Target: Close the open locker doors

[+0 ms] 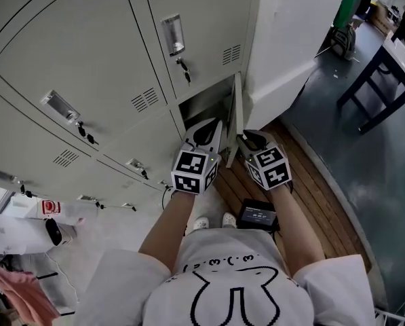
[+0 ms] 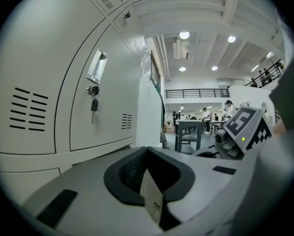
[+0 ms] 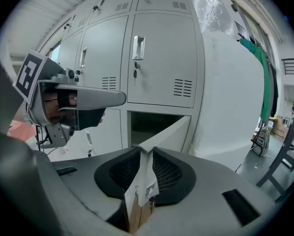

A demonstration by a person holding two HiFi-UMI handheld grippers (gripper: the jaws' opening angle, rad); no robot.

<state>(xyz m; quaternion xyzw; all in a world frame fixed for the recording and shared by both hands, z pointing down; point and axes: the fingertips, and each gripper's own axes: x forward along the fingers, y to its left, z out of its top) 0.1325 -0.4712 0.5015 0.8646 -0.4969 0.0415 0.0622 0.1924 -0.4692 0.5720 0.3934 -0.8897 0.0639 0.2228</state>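
Note:
The open locker door (image 1: 233, 114) of a bottom-row compartment (image 1: 205, 104) swings out from its right-hand hinge toward me. My left gripper (image 1: 216, 129) is on its left side and my right gripper (image 1: 245, 138) on its right, both at the free edge. In the right gripper view the door (image 3: 169, 132) runs edge-on from the hinge into the right gripper (image 3: 143, 181), whose pads are shut on it. In the left gripper view a pale door edge (image 2: 154, 200) is pinched in the left gripper (image 2: 151, 191). The right gripper's marker cube (image 2: 240, 132) shows beside it.
Closed grey locker doors with keys (image 1: 175, 39) fill the wall above and to the left. A white cabinet side (image 1: 290, 32) stands right of the hinge. A black box (image 1: 258, 216) lies on the wooden strip (image 1: 311, 195) by my feet. A dark table (image 1: 382, 87) is at far right.

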